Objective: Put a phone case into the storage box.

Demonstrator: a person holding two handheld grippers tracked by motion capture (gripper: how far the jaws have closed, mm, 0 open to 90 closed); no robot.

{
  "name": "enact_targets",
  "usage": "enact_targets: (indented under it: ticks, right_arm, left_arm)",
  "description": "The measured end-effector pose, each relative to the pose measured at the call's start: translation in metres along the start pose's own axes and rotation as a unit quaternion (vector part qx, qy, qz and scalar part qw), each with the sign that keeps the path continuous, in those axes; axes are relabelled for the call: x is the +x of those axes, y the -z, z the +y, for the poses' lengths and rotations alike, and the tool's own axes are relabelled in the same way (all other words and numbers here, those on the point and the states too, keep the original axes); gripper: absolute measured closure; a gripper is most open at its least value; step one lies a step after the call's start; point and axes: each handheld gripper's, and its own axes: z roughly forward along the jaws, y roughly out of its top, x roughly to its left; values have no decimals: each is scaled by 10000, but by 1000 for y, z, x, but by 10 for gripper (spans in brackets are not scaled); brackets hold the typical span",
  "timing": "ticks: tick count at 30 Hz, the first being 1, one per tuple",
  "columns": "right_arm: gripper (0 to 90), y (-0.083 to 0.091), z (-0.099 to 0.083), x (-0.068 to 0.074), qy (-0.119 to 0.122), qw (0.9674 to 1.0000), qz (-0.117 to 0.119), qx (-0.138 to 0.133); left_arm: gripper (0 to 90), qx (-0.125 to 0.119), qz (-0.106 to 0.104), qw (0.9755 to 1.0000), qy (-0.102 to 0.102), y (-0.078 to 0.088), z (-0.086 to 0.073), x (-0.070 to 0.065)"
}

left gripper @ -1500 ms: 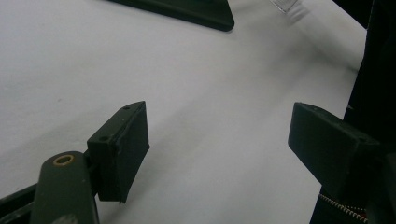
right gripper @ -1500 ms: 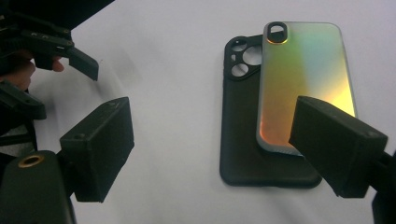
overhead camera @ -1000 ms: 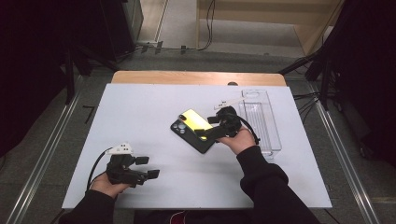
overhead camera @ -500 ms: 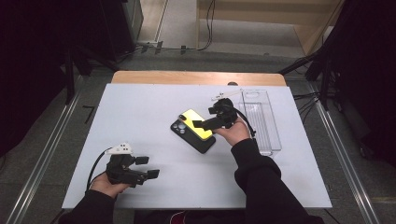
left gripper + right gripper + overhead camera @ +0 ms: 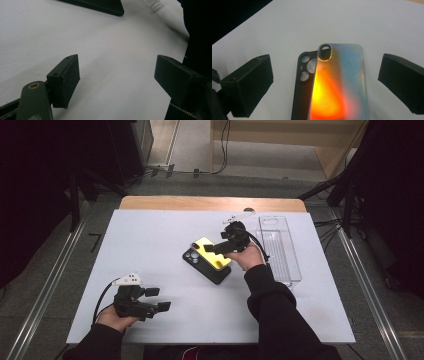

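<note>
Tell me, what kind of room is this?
Probably a lab or studio for recording handling work: a white table between metal floor rails, cables on the floor, and a hand-held gripper with its own camera.

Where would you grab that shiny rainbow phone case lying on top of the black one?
Probably across its two long edges, coming down from above. The iridescent case lies flat and skewed on the black case, so its right long edge overhangs the white table, leaving room for a jaw. The right gripper hangs over it, jaws just opened wide, nothing pinched.

case point(image 5: 339, 82): iridescent orange-blue | under-case point(image 5: 303, 82): black | table point(image 5: 352, 22): seemingly white
</note>
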Motion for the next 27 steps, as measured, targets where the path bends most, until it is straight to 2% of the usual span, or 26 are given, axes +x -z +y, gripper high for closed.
enact_targets:
  ticks: [8,13,16,21,27]
  right_arm:
    - [0,-10,3,-5,81,9999,-55,31]
    - [0,-15,1,-11,-23,9999,-64,109]
    - [0,-17,-1,-12,-24,9997,-136,182]
    - [0,-19,-3,-13,-17,9998,-97,153]
    - [0,-23,-5,-14,1,9997,-154,183]
  left_arm:
    - [206,-14,-8,10000,0,0,0,0]
    - [206,-14,-13,10000,-3,1,0,0]
    - [206,-16,-14,10000,-7,1,0,0]
    - [206,-17,-13,10000,-3,1,0,0]
    - [206,-18,-14,10000,-5,1,0,0]
